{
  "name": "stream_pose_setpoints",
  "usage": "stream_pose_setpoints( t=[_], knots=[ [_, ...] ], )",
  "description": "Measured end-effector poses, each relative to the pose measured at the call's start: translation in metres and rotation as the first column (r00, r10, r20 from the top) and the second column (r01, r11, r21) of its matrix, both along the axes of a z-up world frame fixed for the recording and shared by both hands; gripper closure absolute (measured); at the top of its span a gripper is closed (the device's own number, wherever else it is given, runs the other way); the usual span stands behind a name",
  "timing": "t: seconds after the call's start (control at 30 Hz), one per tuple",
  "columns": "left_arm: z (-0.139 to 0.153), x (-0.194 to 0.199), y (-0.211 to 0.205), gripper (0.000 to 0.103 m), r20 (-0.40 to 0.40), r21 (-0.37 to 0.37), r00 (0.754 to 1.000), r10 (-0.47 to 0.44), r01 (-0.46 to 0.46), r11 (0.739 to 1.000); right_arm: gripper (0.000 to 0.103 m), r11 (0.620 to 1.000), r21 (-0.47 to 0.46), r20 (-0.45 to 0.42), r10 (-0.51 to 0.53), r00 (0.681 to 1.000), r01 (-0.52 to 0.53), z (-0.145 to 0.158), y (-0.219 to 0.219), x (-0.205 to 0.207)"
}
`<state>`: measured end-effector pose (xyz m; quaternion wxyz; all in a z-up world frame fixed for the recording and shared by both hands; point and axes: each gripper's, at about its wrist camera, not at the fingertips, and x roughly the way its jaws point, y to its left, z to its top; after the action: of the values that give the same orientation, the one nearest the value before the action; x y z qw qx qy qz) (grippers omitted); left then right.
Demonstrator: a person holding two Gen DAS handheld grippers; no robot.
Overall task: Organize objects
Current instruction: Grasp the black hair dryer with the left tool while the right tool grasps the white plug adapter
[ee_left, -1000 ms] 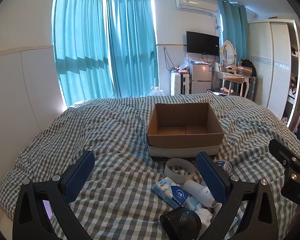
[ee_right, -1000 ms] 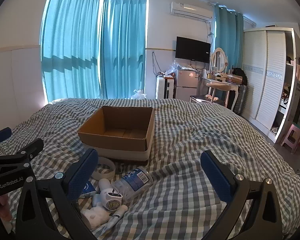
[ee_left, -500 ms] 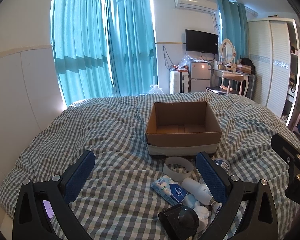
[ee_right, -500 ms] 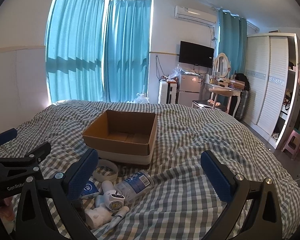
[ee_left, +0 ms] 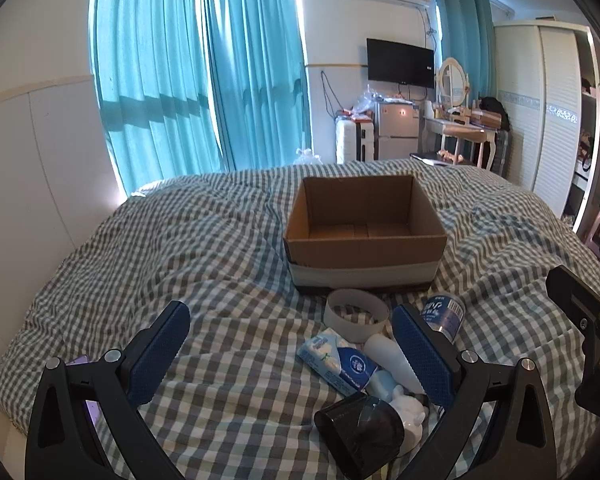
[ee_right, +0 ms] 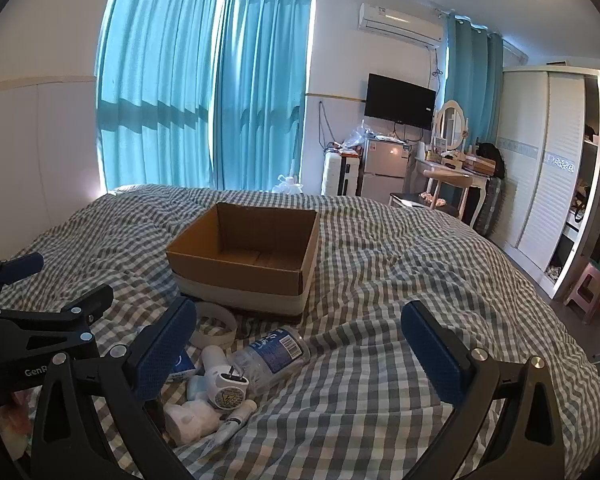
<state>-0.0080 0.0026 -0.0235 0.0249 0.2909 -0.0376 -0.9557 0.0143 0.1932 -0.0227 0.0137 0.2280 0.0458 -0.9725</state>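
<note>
Left hand-held gripper (ee_left: 288, 338) spread wide, nothing between the blue pads (ee_left: 160, 354), hovering over the checked bed cover (ee_left: 188, 248). Purple item (ee_left: 85, 380) partly hidden behind the left finger, kind cannot be told. Cardboard box (ee_left: 364, 246) straight ahead beyond the fingertips, open top, nothing seen inside, pale band around its lower wall. Pile of small things low between the fingers, toward the right pad: white tape ring (ee_left: 356, 314) just in front of the box, tissue pack (ee_left: 336, 360) with blue round logo, text too small to read, white plug adapter (ee_left: 388, 356) touching the right pad's inner side, black cup (ee_left: 360, 436) nearest the camera, tipped on its side, white figurine (ee_left: 410, 416) beside it. Clear bottle (ee_left: 444, 312) with blue label just outside the right pad, label print unreadable.

Right hand-held gripper (ee_right: 298, 344) also wide open, empty. Other gripper's black body at far left, partial white lettering "GenR" (ee_right: 36, 371) readable. Same pile near the left pad: tape ring (ee_right: 216, 322) behind the pad tip, tissue pack (ee_right: 182, 366) mostly hidden, adapter (ee_right: 220, 380) with prongs and a yellow warning triangle on its face, bottle (ee_right: 272, 354) lying on its side between the fingers, figurine (ee_right: 188, 420), small tube (ee_right: 236, 422) at its right. Box (ee_right: 244, 264) ahead, left of centre.
</note>
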Motion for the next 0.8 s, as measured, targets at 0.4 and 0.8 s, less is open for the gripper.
stream_pose_setpoints(
  t=[0.4,0.8],
  knots=[
    [-0.053,-0.011,0.002,0.000,0.174,-0.015,0.984,-0.023,0.026,1.000,0.000,1.000,-0.010,0.098,-0.012,0.995,0.013,-0.034,0.009,-0.017],
    [-0.091,-0.002,0.036,0.001,0.285,0.038,0.940,-0.186,0.183,0.982,0.000,1.000,-0.007,0.168,0.002,0.986,-0.001,-0.061,0.007,-0.022]
  ],
)
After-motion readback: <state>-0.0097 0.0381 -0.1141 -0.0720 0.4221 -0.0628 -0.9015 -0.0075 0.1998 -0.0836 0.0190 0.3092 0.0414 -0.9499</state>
